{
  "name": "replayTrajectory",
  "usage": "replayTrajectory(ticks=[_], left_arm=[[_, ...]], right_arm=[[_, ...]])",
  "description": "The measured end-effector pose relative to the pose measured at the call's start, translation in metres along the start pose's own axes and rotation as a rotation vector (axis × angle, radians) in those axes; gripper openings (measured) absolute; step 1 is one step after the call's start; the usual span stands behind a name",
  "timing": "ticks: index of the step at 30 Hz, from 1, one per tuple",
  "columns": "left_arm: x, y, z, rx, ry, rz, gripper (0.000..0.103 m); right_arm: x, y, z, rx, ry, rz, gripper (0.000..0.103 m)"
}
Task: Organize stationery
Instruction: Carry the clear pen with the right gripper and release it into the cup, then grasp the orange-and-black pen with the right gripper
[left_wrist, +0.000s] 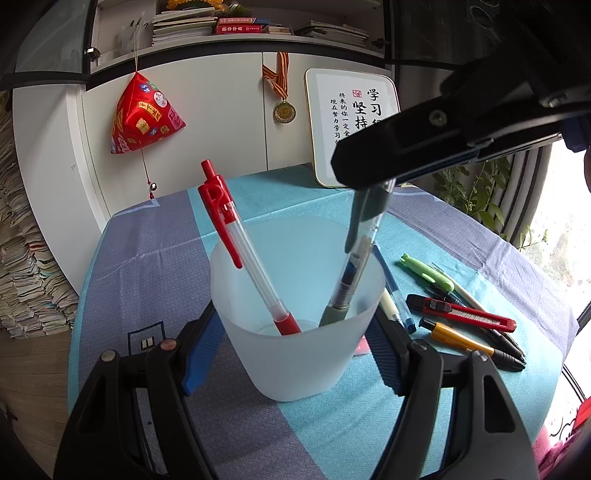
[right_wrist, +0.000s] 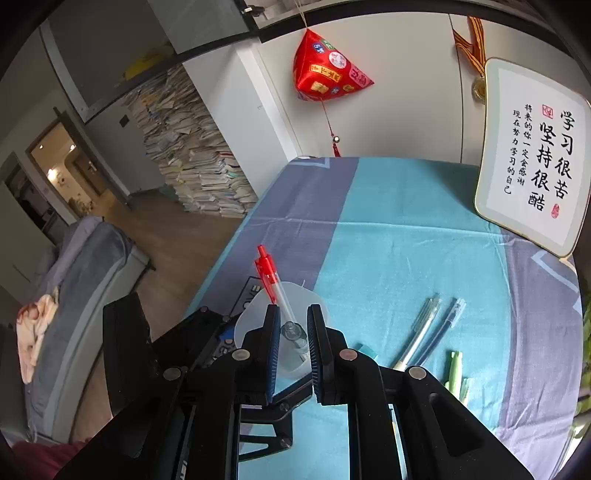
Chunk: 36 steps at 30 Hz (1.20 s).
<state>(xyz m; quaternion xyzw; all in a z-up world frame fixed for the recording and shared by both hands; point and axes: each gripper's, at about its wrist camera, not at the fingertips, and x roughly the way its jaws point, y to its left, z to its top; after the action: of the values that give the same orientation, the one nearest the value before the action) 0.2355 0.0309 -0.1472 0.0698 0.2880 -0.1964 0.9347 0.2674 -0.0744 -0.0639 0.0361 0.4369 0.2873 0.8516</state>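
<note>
A frosted plastic cup (left_wrist: 295, 350) stands on the blue and grey tablecloth, and my left gripper (left_wrist: 291, 354) is shut on it, one blue pad on each side. A red pen (left_wrist: 251, 258) leans in the cup. A clear pen with a grey-green grip and clip (left_wrist: 354, 266) stands in the cup on the right, its top between the fingers of my right gripper (left_wrist: 373, 184) above. In the right wrist view my right gripper (right_wrist: 292, 328) stands open around the pen's top end (right_wrist: 293, 332), pads not visibly touching, with the cup (right_wrist: 255, 310) and red pen (right_wrist: 271, 280) below.
Right of the cup lie loose items: a red box cutter (left_wrist: 465, 314), an orange pen (left_wrist: 469, 343), a green pen (left_wrist: 428, 273), a blue pen (left_wrist: 391, 288) and others. A framed calligraphy board (right_wrist: 532, 173) leans at the table's back. Book stacks stand on the floor left.
</note>
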Motion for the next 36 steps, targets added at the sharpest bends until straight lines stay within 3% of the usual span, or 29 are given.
replayTrajectory(ticks=[4, 6, 8, 16, 34, 36], left_arm=[[0.003, 0.0, 0.0, -0.006, 0.009, 0.0, 0.072], [0.003, -0.001, 0.0, -0.002, 0.008, 0.003, 0.071], [0.002, -0.001, 0.0, -0.001, 0.008, 0.003, 0.071], [0.002, -0.001, 0.0, 0.0, 0.009, 0.002, 0.071], [0.002, -0.001, 0.001, -0.001, 0.01, 0.002, 0.071], [0.002, -0.001, 0.0, -0.001, 0.009, 0.002, 0.072]], right_arm=[[-0.015, -0.001, -0.011, -0.033, -0.012, -0.037, 0.022], [-0.023, -0.005, -0.018, -0.04, -0.015, -0.055, 0.031], [-0.028, -0.009, -0.026, -0.041, -0.005, -0.071, 0.032], [0.019, -0.026, -0.081, -0.193, 0.222, -0.301, 0.032], [0.055, -0.05, -0.088, -0.166, 0.27, -0.274, 0.032], [0.057, -0.049, -0.086, -0.177, 0.272, -0.281, 0.016]])
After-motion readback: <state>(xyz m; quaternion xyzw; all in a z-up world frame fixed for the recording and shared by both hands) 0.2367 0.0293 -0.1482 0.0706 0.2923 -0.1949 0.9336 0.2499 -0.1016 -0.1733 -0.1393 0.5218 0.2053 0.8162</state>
